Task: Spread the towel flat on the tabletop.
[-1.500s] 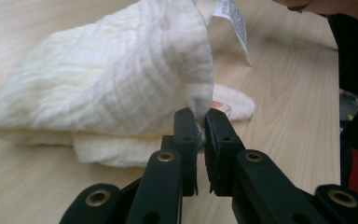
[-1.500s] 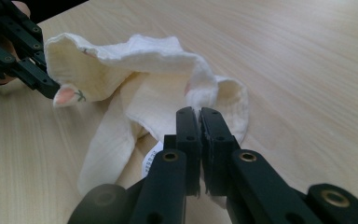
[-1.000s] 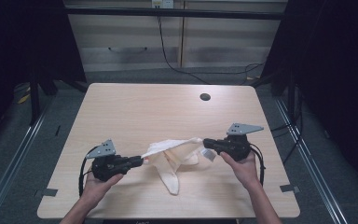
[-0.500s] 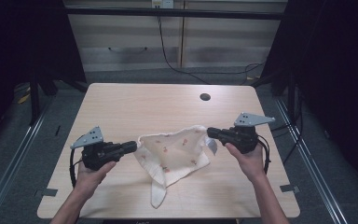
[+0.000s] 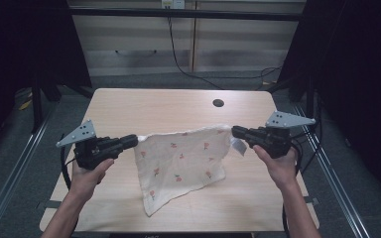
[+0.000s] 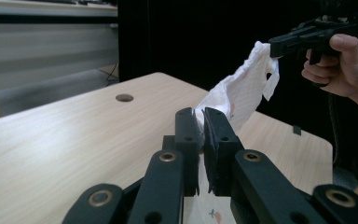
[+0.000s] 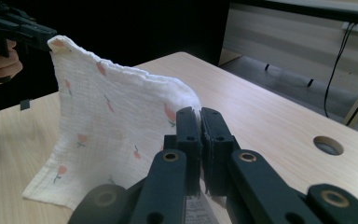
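High view: white cloth (image 5: 183,161) with small red print stretched between both grippers, top edge taut from finger to finger. Left gripper (image 5: 135,141) clamped on the cloth's upper left corner, right gripper (image 5: 234,132) clamped on the upper right corner, white tag hanging just below the right fingers. Cloth body hanging down from the fingers toward the person, lowest corner resting on the tabletop (image 5: 129,106), well below and between the two finger pairs. Round hole (image 5: 218,103) in the tabletop beyond the right fingers, clear of the cloth. Left gripper view: fingers (image 6: 186,130) pressed together with cloth (image 6: 235,95) pinched in the thin slit, fabric running away from the tips up to the other gripper (image 6: 272,46), held in a hand (image 6: 342,65). Right gripper view: fingers (image 7: 189,130) squeezed shut on the cloth (image 7: 107,116) edge, sheet spreading left from the tips up to the far gripper (image 7: 51,35), lower hem lying on the tabletop (image 7: 270,116) down left of the fingers.
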